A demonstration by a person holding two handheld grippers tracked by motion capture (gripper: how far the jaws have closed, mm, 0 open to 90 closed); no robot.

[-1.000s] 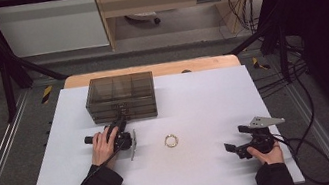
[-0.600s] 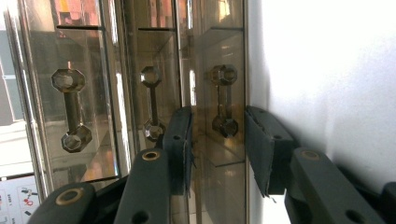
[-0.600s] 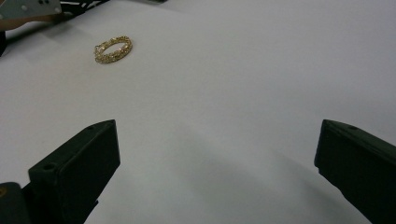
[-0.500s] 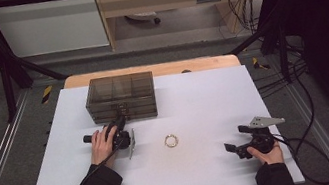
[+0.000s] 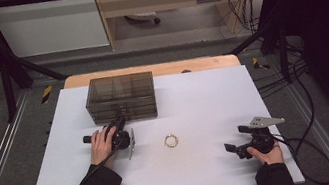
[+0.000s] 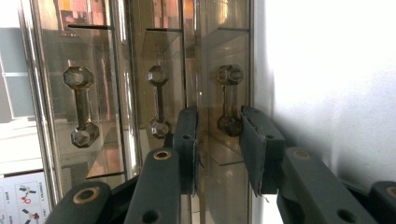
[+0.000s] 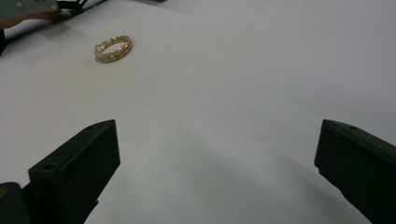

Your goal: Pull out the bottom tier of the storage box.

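Observation:
A smoky see-through drawer box (image 5: 120,96) stands at the back left of the white table (image 5: 203,96). My left gripper (image 5: 121,117) is turned on its side and points at the box front. In the left gripper view the box (image 6: 93,70) has three drawer handles. My left gripper (image 6: 219,116) straddles the handle (image 6: 229,74) of the drawer nearest the table. Its jaws have just been closing, and a small gap still shows on each side of the handle. A gold bracelet (image 5: 171,141) lies mid-table. My right gripper (image 5: 230,148) rests open at the front right, facing the bracelet (image 7: 113,48), with nothing between the jaws of this gripper (image 7: 217,140).
A wooden strip (image 5: 148,70) runs behind the white table top. Black cables (image 5: 300,100) trail off the right side. Dark frame bars and grey floor surround the table. Bare white surface lies between the bracelet and my right gripper.

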